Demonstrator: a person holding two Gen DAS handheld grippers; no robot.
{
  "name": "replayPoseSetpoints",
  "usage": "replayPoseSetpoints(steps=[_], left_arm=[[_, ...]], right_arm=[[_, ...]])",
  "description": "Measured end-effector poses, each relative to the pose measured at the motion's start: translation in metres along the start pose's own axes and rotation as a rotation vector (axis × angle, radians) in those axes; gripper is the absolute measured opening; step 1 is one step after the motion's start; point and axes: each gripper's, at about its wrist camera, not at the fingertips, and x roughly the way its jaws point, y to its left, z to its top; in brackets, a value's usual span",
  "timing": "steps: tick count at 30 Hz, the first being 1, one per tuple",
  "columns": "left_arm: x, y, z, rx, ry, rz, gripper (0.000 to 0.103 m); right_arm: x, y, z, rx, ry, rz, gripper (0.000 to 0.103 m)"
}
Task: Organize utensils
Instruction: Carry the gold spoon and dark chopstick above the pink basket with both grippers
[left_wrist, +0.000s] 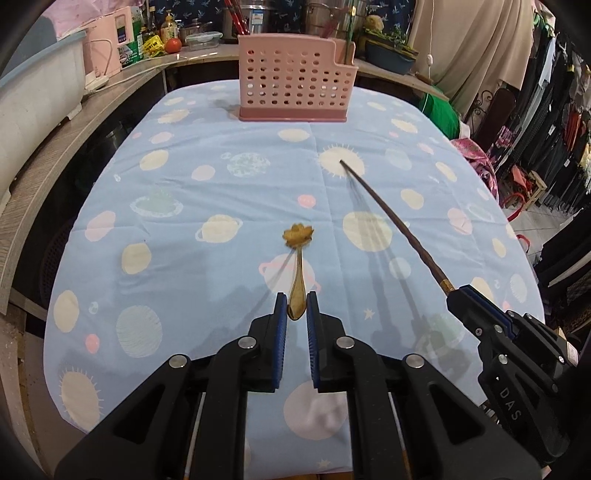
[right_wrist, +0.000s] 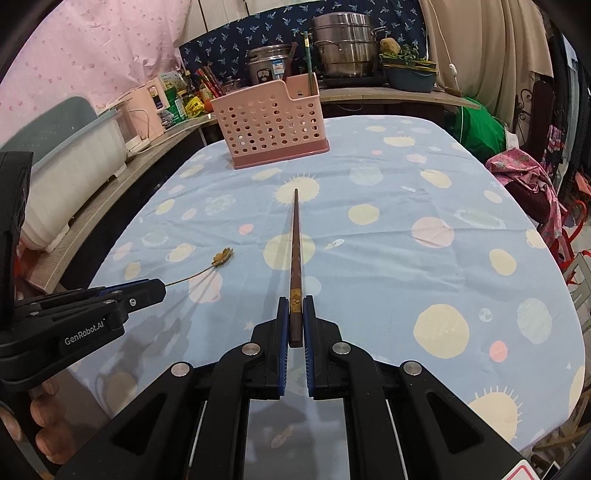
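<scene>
Left gripper (left_wrist: 296, 308) clamped on gold flower-handled spoon (left_wrist: 297, 271); right gripper (right_wrist: 295, 317) clamped on dark chopstick (right_wrist: 296, 251). Both utensils aloft, well short of pink utensil holder (left_wrist: 291, 79). Risk: thin chopstick pivoting in pads, missing holder's narrow compartment.

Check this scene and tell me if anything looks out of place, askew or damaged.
Nothing stands out. The left gripper holds a gold spoon by its handle, and the right gripper holds a dark chopstick by its thick end. The pink basket stands upright on the tablecloth, undamaged.
</scene>
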Motion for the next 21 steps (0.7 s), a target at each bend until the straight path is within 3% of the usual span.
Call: replayPoseSetpoints(steps=[9,10,21], left_arm=[[-0.023,0.003,0.017,-0.022,-0.053,-0.025,0.008],[-0.025,0.003,0.020,-0.021,-0.057,-0.029,0.001],[-0.040,-0.001,0.047,-0.004,-0.102,-0.044,0.000]], right_arm=[[-0.022,-0.002,0.030,0.016,-0.073,0.033,0.007],[-0.024,-0.002,0.034,0.019,-0.081,0.039,0.007],[-0.044,-0.001,0.086,0.020,-0.193,0.084,0.007]])
